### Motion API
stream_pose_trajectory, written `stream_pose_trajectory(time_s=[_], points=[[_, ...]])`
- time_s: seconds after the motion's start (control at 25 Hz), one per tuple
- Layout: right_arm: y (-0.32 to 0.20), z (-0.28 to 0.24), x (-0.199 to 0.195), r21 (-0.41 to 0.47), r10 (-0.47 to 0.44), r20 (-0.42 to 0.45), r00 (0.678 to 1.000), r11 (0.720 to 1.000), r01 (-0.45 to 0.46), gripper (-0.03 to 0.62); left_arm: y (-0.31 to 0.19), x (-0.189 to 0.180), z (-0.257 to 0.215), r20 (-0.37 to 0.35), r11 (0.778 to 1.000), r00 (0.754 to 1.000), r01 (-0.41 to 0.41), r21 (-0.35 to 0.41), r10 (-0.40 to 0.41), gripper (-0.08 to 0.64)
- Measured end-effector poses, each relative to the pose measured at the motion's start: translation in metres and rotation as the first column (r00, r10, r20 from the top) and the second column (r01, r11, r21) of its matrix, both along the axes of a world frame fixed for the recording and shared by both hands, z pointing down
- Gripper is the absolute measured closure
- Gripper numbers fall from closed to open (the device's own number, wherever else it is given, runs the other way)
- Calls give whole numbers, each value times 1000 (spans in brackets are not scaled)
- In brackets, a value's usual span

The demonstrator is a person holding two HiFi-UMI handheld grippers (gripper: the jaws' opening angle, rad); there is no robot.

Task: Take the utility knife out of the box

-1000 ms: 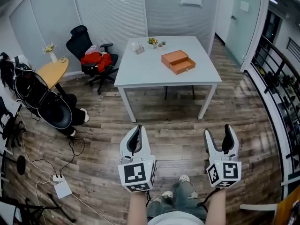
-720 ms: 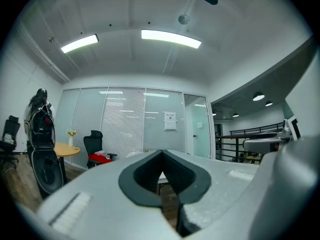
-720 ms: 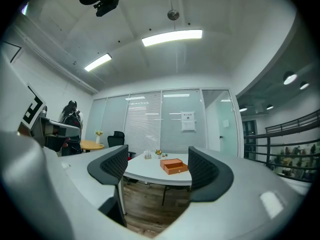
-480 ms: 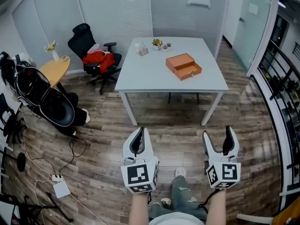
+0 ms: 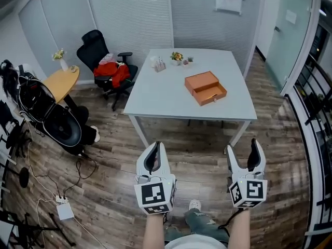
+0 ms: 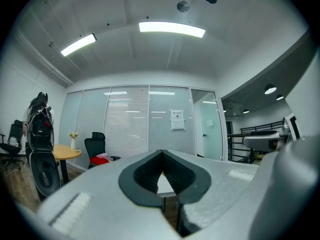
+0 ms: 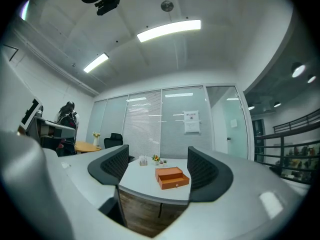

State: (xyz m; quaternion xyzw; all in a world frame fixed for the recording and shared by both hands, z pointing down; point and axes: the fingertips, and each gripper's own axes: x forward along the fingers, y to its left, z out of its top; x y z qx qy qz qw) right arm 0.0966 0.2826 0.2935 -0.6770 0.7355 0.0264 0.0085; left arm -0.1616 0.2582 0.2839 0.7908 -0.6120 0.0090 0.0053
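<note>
Approach: the table (image 5: 155,100) and its orange box (image 5: 206,87) are drawing nearer than a second ago.
We are carrying the left gripper (image 5: 154,148) with its jaws together. The right gripper (image 5: 241,147) has just been opening its jaws, and nothing is between them. The box is lying well ahead of both, and its utility knife is not showing.

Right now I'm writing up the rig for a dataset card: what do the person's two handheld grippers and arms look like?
Both the left gripper and right gripper have pale grey, tapering plastic jaws lined with black ribbed pads. Each carries a white cube printed with black square markers. The forearms show no sleeves.
</note>
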Motion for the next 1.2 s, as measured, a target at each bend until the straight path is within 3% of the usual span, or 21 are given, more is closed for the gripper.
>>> stream_pose_trajectory(time_s=[0.56,1.2], points=[[-113,-2,67,1,-39,9,999,999,39,215,-97,57,-10,9,997,997,70,19,-70,560],[-178,19,87,-46,-40,4,999,998,41,221,-163,79,7,28,998,998,60,-17,-60,560]])
